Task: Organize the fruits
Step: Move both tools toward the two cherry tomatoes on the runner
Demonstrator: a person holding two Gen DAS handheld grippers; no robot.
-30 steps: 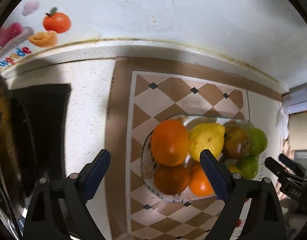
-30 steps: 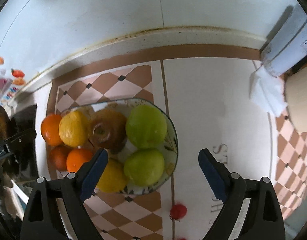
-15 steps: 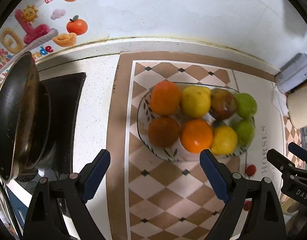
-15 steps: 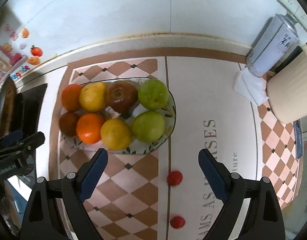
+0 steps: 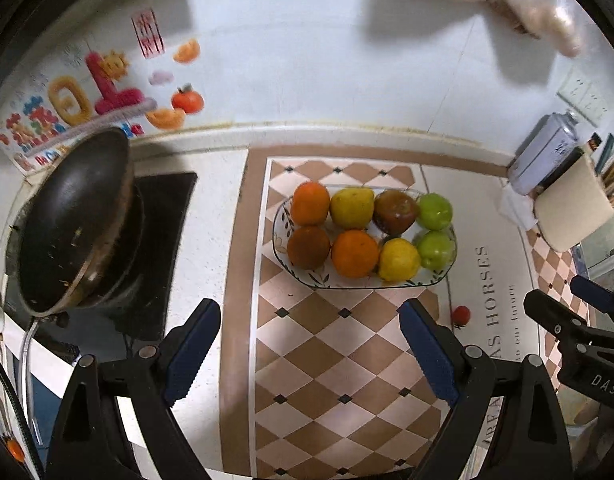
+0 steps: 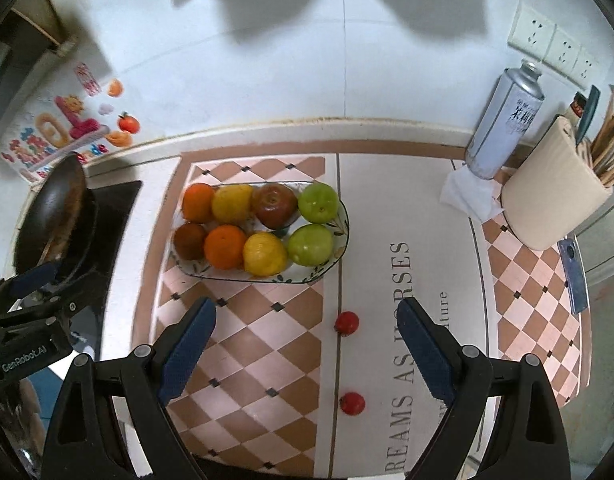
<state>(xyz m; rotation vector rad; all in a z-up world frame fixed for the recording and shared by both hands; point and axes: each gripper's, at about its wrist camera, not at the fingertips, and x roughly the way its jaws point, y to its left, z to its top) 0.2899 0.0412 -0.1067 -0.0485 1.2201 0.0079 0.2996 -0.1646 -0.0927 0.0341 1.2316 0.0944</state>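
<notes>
1. The table (image 6: 427, 208) carries a checked brown and pink mat (image 6: 243, 344), and on that mat sits the glass fruit dish (image 6: 343, 220), the landmark for everything below.
2. A dark wok (image 5: 73, 236) rests on a black hob left of the dish, well apart from it.
3. A beige holder (image 6: 547, 200) with utensils stands to the right of the dish, near the wall; a silver can (image 6: 503, 120) stands just beside it, on the dish's side.
4. The left tongs (image 5: 311, 354) hang above the mat in front of the dish, jaws wide apart and holding nothing.
5. The right tongs (image 6: 307, 348) hang likewise in front of the dish, jaws wide apart and empty.
6. Inside the dish eight fruits lie in two rows of four. Back row, left to right: an orange (image 6: 198, 202), a yellow lemon (image 6: 231, 203), a dark red apple (image 6: 275, 205), a green apple (image 6: 318, 202).
7. Front row, left to right: a brownish orange (image 6: 190, 241), a bright orange (image 6: 225, 246), a second lemon (image 6: 264, 253), a second green apple (image 6: 310, 245).
8. Two small red fruits (image 6: 346, 323) lie on the mat outside the dish, in front of its right end, one nearer it and one farther.
</notes>
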